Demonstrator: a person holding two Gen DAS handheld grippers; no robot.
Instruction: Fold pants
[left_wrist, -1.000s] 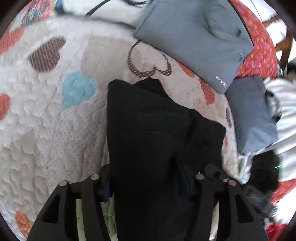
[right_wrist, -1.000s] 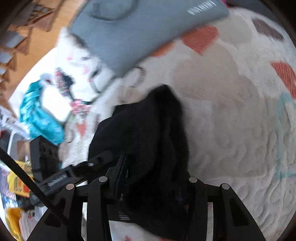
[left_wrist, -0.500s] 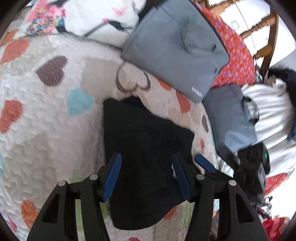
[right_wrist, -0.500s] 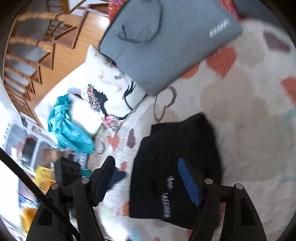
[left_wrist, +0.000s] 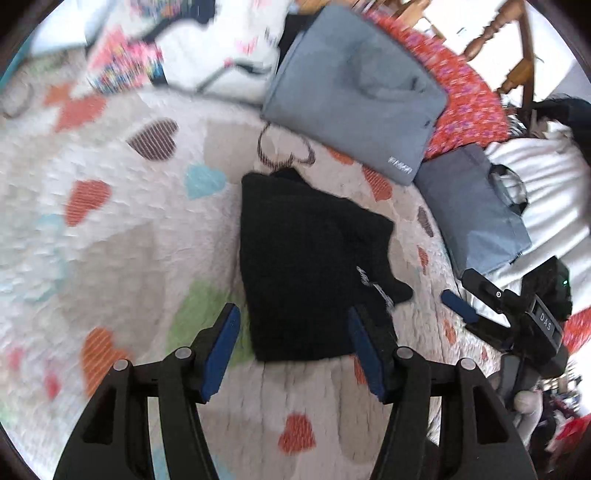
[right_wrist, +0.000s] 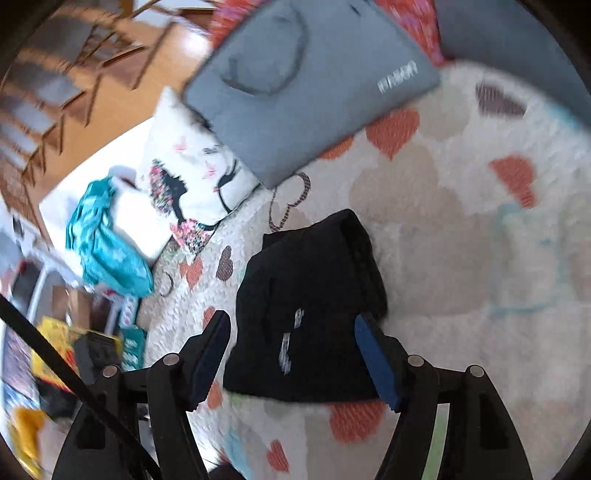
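Right hand-held gripper (left_wrist: 458, 308), seen only by left wrist, gapes beside folded pants (left_wrist: 306, 266).

The pants (left_wrist: 306, 266) are matt black cloth, slightly fuzzy. The quilt (left_wrist: 122, 236) under them is puckered, stitched cotton. Far off, the grey bag (left_wrist: 351, 88) looks smooth woven fabric.

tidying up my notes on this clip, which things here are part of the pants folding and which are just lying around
Part of the job:
- folded black pants on the heart-patterned quilt
- left gripper, open
- right gripper, open

Lying about:
- large grey fabric case
- smaller grey bag
- white printed pillow
- teal cloth
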